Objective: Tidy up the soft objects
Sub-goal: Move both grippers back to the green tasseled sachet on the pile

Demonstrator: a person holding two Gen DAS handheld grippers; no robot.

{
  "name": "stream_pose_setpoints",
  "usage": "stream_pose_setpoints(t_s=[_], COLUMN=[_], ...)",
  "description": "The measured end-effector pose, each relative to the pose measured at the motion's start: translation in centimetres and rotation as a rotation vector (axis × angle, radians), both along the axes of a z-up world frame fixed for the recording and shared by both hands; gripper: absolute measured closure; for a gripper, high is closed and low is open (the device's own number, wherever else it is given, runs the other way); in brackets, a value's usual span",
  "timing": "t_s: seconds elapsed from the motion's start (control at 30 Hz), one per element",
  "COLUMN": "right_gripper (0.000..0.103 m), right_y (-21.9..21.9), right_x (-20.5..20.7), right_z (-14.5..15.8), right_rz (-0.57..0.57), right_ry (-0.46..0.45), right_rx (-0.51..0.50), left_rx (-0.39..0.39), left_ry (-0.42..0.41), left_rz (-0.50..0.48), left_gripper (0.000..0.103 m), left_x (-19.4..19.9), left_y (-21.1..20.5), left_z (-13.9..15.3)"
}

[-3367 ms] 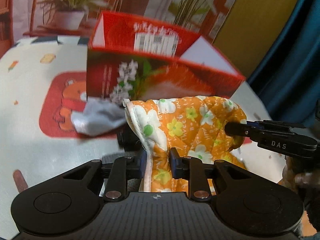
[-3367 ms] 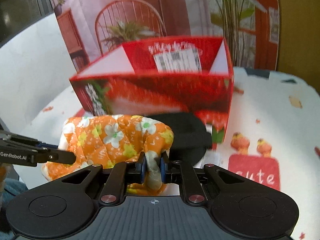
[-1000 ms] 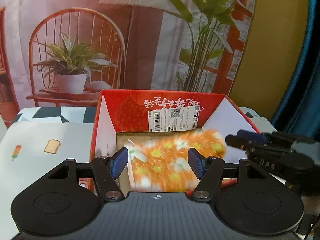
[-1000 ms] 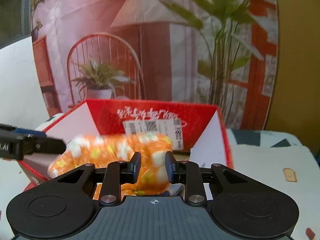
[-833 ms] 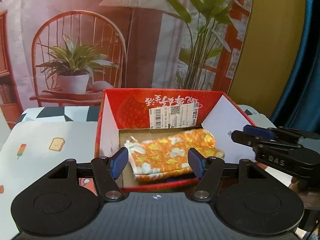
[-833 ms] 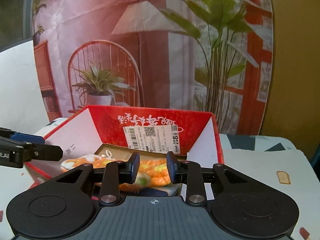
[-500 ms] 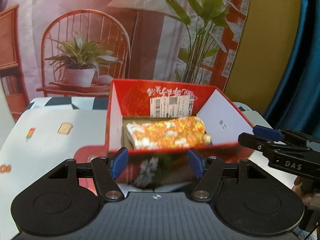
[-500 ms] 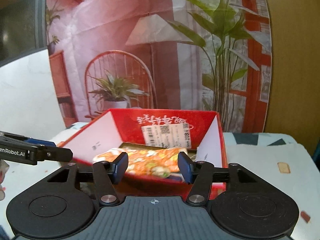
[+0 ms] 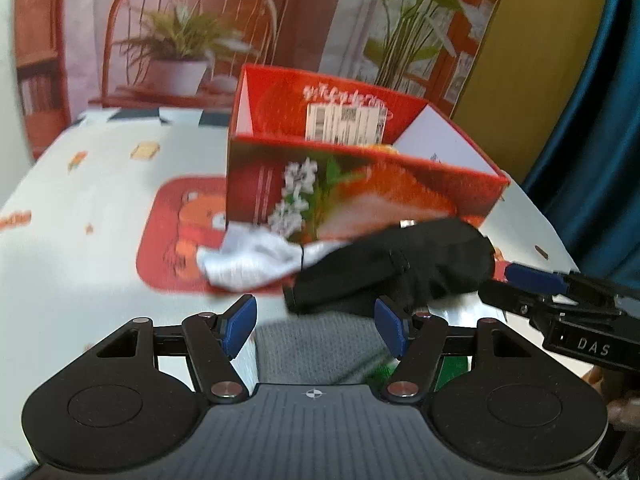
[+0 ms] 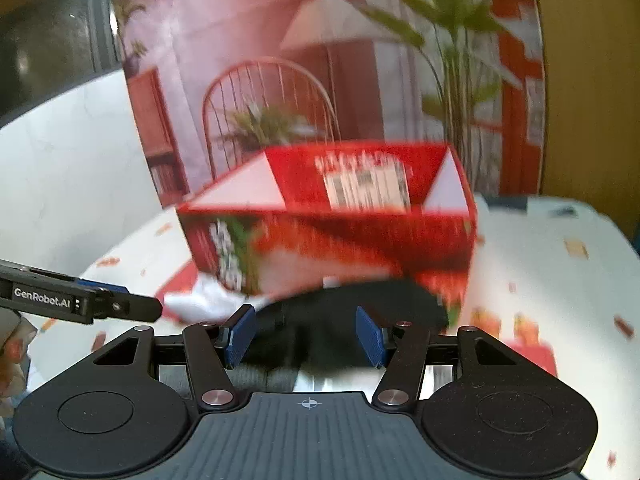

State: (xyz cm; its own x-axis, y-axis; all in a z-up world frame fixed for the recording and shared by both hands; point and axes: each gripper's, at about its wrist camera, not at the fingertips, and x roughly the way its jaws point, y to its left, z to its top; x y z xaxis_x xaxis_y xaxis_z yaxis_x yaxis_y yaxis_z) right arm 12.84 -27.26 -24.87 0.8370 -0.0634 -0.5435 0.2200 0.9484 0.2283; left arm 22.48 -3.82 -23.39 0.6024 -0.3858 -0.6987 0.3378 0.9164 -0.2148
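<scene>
The red strawberry box point(image 9: 360, 188) point(image 10: 328, 236) stands open-topped on the table. Only a sliver of the orange floral cloth point(image 9: 382, 146) shows above its front wall. A black cloth point(image 9: 400, 268) point(image 10: 352, 312) and a white sock point(image 9: 252, 258) point(image 10: 204, 302) lie against the box's front. My left gripper point(image 9: 316, 322) is open and empty, just short of the black cloth. My right gripper point(image 10: 302, 338) point(image 9: 492, 290) is open too, its pads apart in front of the black cloth with nothing pressed between them. Both views are motion-blurred.
A grey knitted cloth point(image 9: 316, 346) lies right under the left gripper, with something green point(image 9: 384, 372) beside it. The tablecloth point(image 9: 100, 208) is white with a red bear patch. A printed backdrop stands behind the box, and a blue curtain hangs at the right.
The orange floral cloth dropped out of the right gripper into the box. The right jaws widened. Both grippers drew back from over the box and now face its front wall.
</scene>
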Motion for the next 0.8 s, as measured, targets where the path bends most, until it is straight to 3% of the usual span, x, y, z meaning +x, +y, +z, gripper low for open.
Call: stream_pose_setpoints(t_s=[0.13, 0.8], right_gripper=[0.051, 0.051], right_y=[0.6, 4.3], right_x=[-1.5, -2.3], right_z=[-1.1, -3.5], right_rz=[-0.002, 0.149], right_ry=[0.043, 0.163], right_rx=[0.053, 0.024], left_rx=[-0.026, -0.055], left_ry=[0.025, 0.095], left_rz=[-0.016, -0.021], left_gripper=[0.036, 0.036], left_x=[-1.1, -2.9], left_y=[-0.2, -0.5], left_z=[-0.8, -2.9])
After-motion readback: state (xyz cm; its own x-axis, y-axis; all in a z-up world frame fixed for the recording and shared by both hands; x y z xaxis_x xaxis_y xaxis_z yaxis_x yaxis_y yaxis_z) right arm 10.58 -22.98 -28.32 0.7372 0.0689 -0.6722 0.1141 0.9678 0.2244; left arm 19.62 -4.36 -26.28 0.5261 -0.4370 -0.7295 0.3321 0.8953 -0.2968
